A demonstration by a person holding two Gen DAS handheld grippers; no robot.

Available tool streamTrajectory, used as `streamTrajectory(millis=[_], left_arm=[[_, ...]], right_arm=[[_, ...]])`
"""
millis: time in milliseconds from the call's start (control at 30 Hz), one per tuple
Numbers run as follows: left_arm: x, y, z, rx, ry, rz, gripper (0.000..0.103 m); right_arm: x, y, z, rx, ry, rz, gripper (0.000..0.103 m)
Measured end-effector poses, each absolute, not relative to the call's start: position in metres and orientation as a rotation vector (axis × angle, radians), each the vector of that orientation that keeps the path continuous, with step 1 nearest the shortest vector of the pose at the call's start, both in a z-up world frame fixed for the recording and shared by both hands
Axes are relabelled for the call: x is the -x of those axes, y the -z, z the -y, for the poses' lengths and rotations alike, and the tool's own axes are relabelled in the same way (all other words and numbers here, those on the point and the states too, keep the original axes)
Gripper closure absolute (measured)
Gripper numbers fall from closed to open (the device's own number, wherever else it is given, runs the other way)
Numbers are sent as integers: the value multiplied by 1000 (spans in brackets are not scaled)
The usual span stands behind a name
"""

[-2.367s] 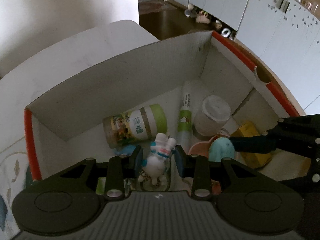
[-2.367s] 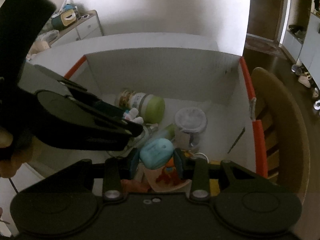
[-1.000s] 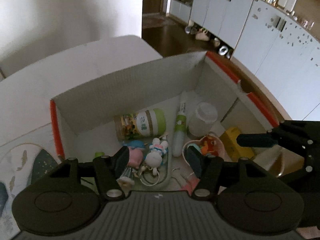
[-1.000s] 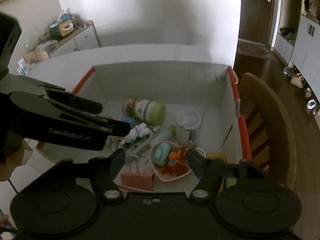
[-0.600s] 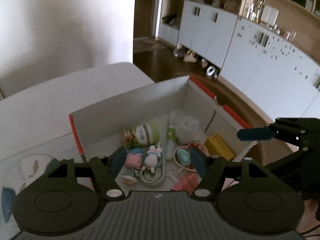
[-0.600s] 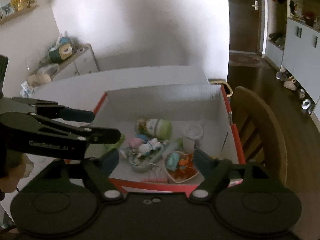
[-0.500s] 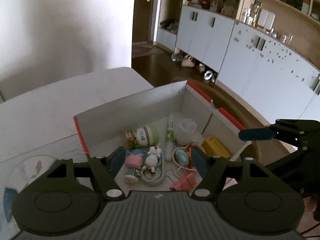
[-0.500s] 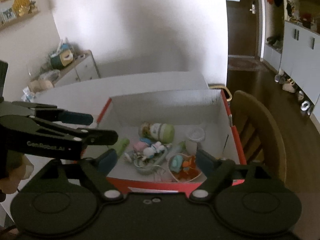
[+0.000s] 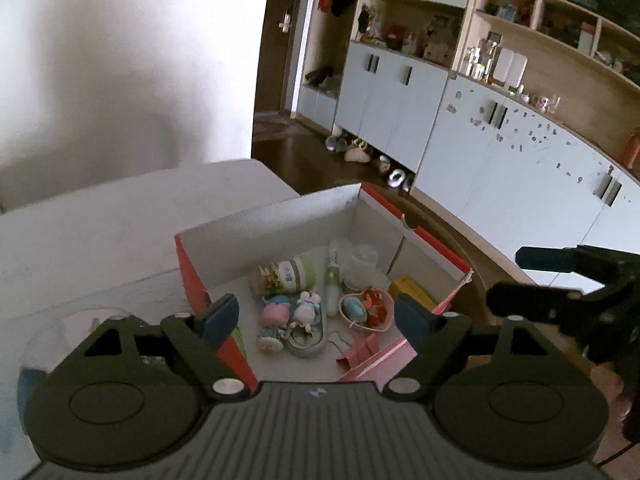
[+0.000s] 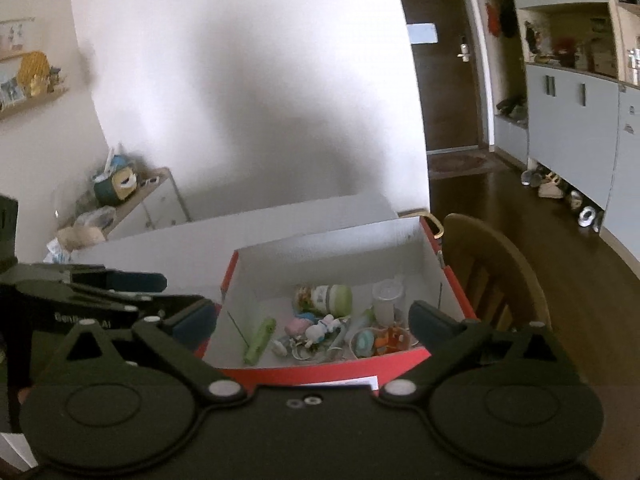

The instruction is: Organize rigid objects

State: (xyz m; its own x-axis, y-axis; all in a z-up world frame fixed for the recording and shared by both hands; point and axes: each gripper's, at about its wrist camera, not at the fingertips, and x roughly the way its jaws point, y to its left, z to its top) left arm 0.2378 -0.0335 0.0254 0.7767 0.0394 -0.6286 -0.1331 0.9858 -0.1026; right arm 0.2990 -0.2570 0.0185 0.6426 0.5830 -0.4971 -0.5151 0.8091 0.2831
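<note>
Both tools hang above the red-sided, white-lined cardboard box point(image 9: 416, 234), empty. The left gripper point(image 9: 316, 318) has its dark fingers point(image 9: 218, 316) spread wide, gripping nothing; between them lie a pink-and-blue toy figure point(image 9: 274, 316), a small white bunny figure point(image 9: 306, 308) and a pink heart-shaped dish point(image 9: 370, 322). The right gripper point(image 10: 312, 326) is likewise spread wide and bare, with a green-capped jar on its side point(image 10: 326, 296), a light green cylinder point(image 10: 260, 340) and a clear plastic cup point(image 10: 386, 296) ahead of its fingers.

Open-topped box point(image 10: 448, 276) — clutter across its floor, seemingly barest by the green tube point(image 10: 260, 341).
</note>
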Motion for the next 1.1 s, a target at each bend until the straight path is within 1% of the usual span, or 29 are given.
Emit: streamTrajectory(millis=[100, 133, 167, 233, 633, 867, 1100], left_arm=[[-229, -27, 34, 137, -77, -666, 18], [-225, -27, 34, 139, -70, -664, 15], [-220, -28, 34, 139, -65, -661, 8], [-213, -28, 35, 138, -59, -646, 0], [-183, -32, 36, 141, -11, -629, 0], [-170, -34, 39, 89, -6, -616, 0], [-158, -38, 47, 42, 13, -564, 0]], right_arm=[[-287, -21, 254, -138, -613, -592, 1], [-282, -22, 254, -144, -606, -586, 1], [-278, -22, 253, -151, -602, -582, 1], [-269, -25, 251, -160, -590, -573, 1], [-231, -25, 236, -189, -537, -560, 0], [-219, -25, 235, -208, -520, -560, 0], [-211, -24, 237, -224, -487, -561, 0]])
